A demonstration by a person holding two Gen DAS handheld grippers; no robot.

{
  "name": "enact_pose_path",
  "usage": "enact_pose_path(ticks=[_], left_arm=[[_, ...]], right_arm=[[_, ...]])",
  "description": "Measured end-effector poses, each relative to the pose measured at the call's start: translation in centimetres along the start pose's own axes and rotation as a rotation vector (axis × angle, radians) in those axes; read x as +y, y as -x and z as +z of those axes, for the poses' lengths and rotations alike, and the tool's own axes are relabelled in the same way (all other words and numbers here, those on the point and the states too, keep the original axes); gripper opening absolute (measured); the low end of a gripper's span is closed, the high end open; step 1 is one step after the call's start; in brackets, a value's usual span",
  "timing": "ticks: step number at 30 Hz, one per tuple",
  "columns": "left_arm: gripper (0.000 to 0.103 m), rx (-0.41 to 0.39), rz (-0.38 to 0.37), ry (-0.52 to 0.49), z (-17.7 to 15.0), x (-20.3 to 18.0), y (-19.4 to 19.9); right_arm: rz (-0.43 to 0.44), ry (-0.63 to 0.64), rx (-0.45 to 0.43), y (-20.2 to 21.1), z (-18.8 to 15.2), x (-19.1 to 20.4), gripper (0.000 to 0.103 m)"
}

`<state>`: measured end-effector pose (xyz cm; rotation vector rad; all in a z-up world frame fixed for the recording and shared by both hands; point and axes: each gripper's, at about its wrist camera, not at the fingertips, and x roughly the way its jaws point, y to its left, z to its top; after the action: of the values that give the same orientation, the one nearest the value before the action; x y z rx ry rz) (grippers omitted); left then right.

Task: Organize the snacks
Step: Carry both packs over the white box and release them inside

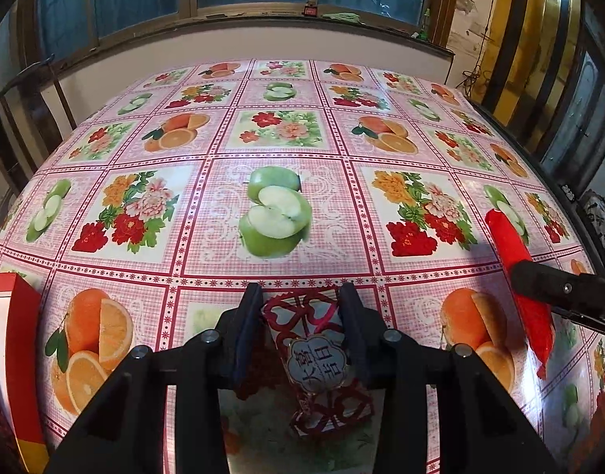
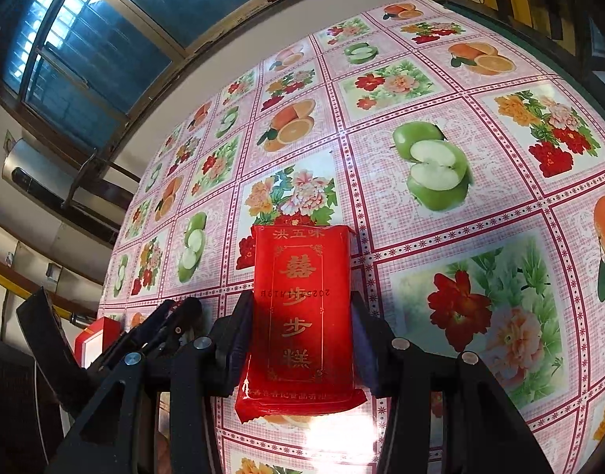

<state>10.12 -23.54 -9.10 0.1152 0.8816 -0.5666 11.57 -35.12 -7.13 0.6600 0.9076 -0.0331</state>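
The left gripper (image 1: 300,308) has its jaws clamped on a red-patterned clear candy pouch (image 1: 314,355) near the desk's (image 1: 279,146) front edge. The right gripper (image 2: 302,316) grips a red cake packet (image 2: 302,300) between partly closed jaws.

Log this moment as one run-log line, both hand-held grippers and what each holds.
left hand-held gripper: shut on red-patterned clear pouch | right hand-held gripper: shut on red snack pack | red box: table's left edge
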Motion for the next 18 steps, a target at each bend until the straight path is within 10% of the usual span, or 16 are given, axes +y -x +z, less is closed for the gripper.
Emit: enact_pose_path(ticks=[18], left_arm=[[0.039, -0.127, 0.064, 0.049, -6.6, 1.4, 9.3]], right_arm=[[0.183, 0.076, 0.050, 0.1, -1.4, 3.4, 0.050]])
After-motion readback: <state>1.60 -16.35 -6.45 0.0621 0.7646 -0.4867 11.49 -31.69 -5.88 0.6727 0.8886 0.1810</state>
